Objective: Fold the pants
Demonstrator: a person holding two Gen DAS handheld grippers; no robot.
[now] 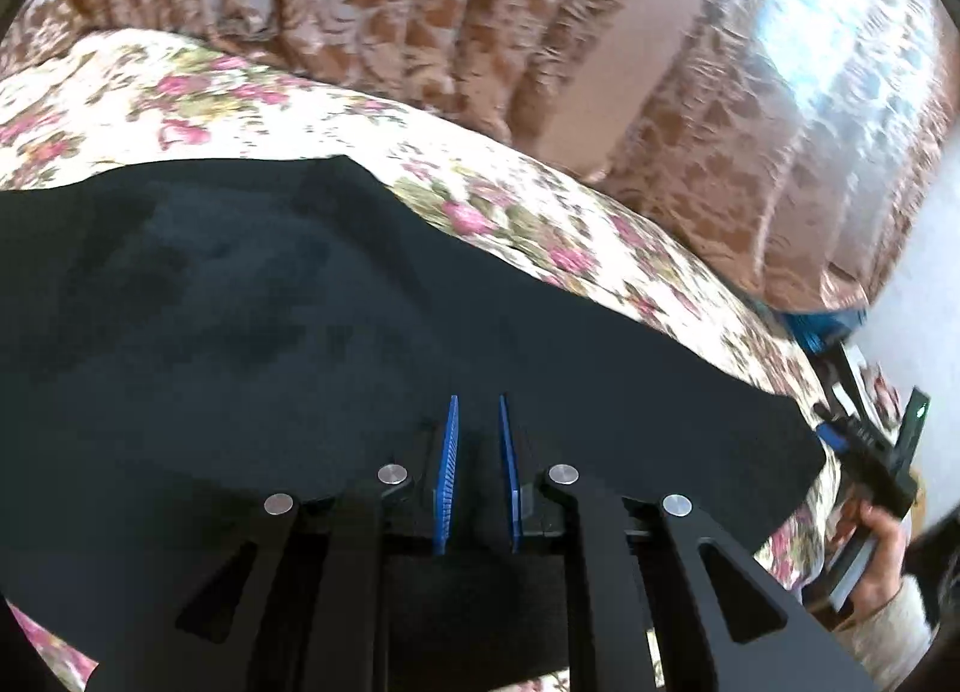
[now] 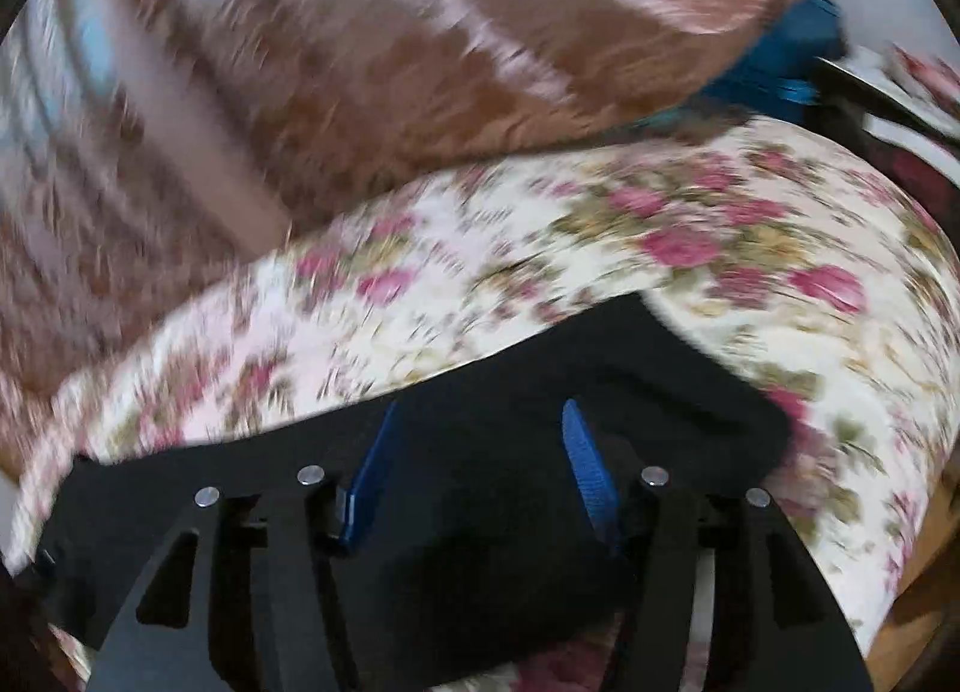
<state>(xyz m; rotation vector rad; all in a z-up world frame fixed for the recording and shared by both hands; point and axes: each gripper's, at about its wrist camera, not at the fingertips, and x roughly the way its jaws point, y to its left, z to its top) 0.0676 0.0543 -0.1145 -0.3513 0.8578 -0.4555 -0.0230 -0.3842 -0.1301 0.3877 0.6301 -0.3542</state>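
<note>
Left gripper [image 1: 480, 440] is clamping black pants [image 1: 300, 302]; right gripper [image 2: 480, 434] is standing apart above them, risking lopsided drag.

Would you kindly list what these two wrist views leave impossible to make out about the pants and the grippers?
- Left wrist view: the black pants run past the left and bottom edges, so waistband and legs cannot be told apart.
- Left wrist view: whether the left gripper pinches fabric; black cloth against black fingers hides it.
- Right wrist view: motion blur smears the floral cover and the pants' edge.
- Right wrist view: the right gripper is open, its own frame hiding the cloth below.
</note>
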